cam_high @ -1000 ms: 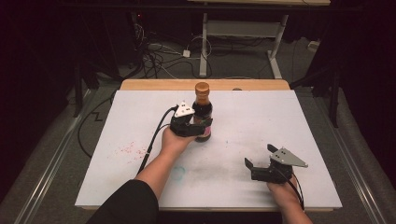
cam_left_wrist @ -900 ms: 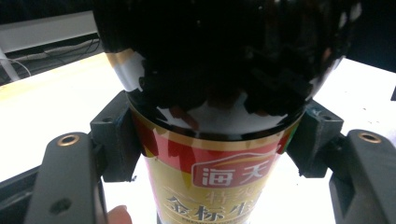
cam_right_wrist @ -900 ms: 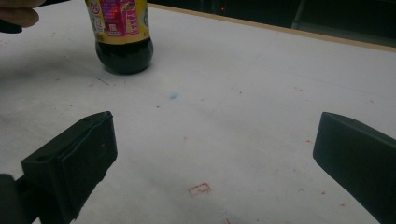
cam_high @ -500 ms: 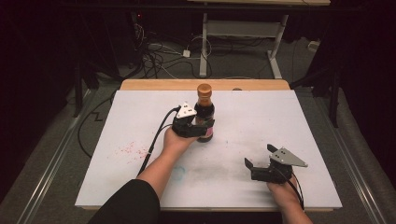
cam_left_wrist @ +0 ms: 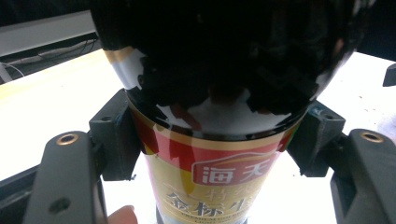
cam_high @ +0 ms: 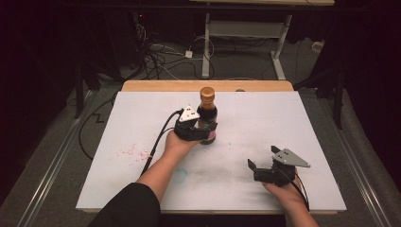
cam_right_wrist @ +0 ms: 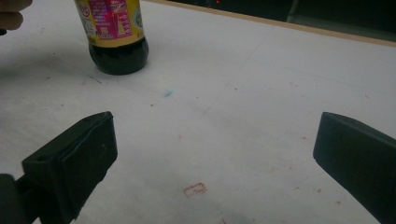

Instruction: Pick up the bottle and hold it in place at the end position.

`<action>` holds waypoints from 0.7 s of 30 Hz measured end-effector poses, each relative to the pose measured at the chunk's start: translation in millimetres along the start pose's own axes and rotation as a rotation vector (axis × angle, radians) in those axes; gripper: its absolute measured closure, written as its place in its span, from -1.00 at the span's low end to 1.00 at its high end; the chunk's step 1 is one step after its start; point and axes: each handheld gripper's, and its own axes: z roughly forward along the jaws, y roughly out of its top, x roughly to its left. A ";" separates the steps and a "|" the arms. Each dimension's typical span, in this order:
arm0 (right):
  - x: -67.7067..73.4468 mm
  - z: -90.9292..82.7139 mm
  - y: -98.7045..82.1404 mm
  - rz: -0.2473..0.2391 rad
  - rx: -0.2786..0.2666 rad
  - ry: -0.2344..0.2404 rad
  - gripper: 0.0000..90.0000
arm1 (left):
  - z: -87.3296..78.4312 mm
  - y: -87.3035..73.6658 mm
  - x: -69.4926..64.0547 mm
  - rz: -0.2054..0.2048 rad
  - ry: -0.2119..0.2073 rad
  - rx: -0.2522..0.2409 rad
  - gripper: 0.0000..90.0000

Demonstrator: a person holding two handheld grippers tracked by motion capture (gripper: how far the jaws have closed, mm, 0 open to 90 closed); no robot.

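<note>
The bottle (cam_high: 207, 117) stood upright on the worktop (cam_high: 293, 123), toward its far edge and near the middle of its width. The left gripper (cam_high: 204, 132) sat just on the near-left side of the bottle, its jaws set against the bottle's two sides. The right gripper (cam_high: 252, 169) lay on the worktop well apart from the bottle, to the right and close to the near edge, with bare worktop between its spread jaws.
</note>
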 end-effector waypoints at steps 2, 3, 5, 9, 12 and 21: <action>-0.2 -0.3 3.3 -0.005 -0.006 0.021 -1.00 | 0.1 -0.2 0.0 0.000 0.001 -0.003 -0.37; -1.0 0.2 7.6 -0.013 -0.016 0.043 -1.00 | 0.1 -0.3 -0.1 0.000 0.002 -0.004 -0.37; -1.5 2.3 12.0 -0.017 -0.012 0.040 -1.00 | 0.0 -0.4 0.0 0.000 0.001 -0.003 -0.37; -2.3 7.8 21.9 -0.016 -0.023 0.040 -0.99 | 1.1 -0.2 -1.5 -0.025 -0.004 -0.021 -0.37; -2.2 11.8 26.3 -0.016 -0.029 0.043 -0.98 | -0.3 0.0 0.3 -0.004 0.001 -0.002 -0.37; -3.2 34.1 45.8 -0.024 -0.036 0.048 -0.92 | -0.3 -0.2 0.0 -0.007 0.004 -0.003 -0.37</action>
